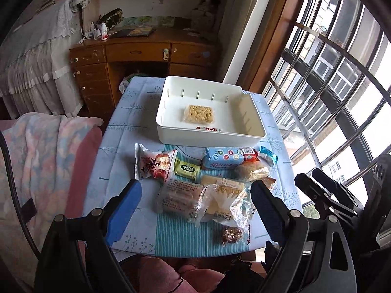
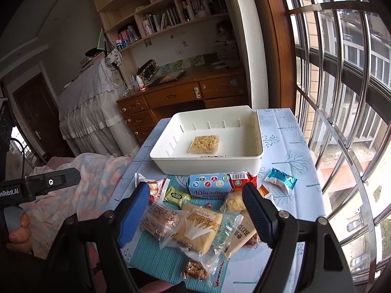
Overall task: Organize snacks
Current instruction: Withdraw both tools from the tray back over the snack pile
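Both grippers hang low over near edge of table [image 1: 117, 127], jaws spread wide, nothing between the fingers: left gripper [image 1: 195, 207], right gripper [image 2: 196, 211]. Table wears a pale blue cloth with tree print. White bin [image 1: 171, 136] sits at far side; inside, a clear pack of puffed-grain squares [image 1: 199, 114] lies flat mid-floor, and a slim red-and-white packet [image 1: 209, 129] rests against the near wall. Loose snacks cluster between bin and grippers: blue biscuit roll [image 1: 226, 157], clear-wrapped bread [image 1: 182, 196], red-and-white pouch [image 1: 152, 164], small green packet [image 1: 187, 169], teal-wrapped candy [image 2: 281, 182] off to the right, apart from the heap.
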Demonstrator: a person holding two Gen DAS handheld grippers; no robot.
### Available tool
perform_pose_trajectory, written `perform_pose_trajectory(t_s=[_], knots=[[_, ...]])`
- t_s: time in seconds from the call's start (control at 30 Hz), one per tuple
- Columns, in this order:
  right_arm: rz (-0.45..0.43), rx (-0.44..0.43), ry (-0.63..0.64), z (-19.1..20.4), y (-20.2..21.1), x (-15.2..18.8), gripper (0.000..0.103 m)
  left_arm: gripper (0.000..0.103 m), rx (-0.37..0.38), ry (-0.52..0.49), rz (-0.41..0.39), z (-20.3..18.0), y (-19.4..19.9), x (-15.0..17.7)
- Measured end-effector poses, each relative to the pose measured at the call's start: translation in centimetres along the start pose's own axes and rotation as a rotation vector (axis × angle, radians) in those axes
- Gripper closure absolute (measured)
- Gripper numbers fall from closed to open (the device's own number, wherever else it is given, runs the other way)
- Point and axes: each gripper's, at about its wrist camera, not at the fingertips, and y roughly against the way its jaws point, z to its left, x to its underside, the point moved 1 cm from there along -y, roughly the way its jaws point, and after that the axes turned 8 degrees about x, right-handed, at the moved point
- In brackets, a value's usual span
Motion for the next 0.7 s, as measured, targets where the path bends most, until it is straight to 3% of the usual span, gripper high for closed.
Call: perform_pose_trajectory(t_s=[0.4, 0.7], knots=[[0.150, 0.094, -0.126, -0.2, -2.1, 2.4, 0.024, 0.013, 0.094, -0.007, 0.134, 3.4, -3.2, 0.0], [0.250, 0.228, -0.310, -0.1, -3.5, 4.0, 0.024, 0.013, 0.178, -0.114, 0.266, 5.3, -5.9, -2.1]])
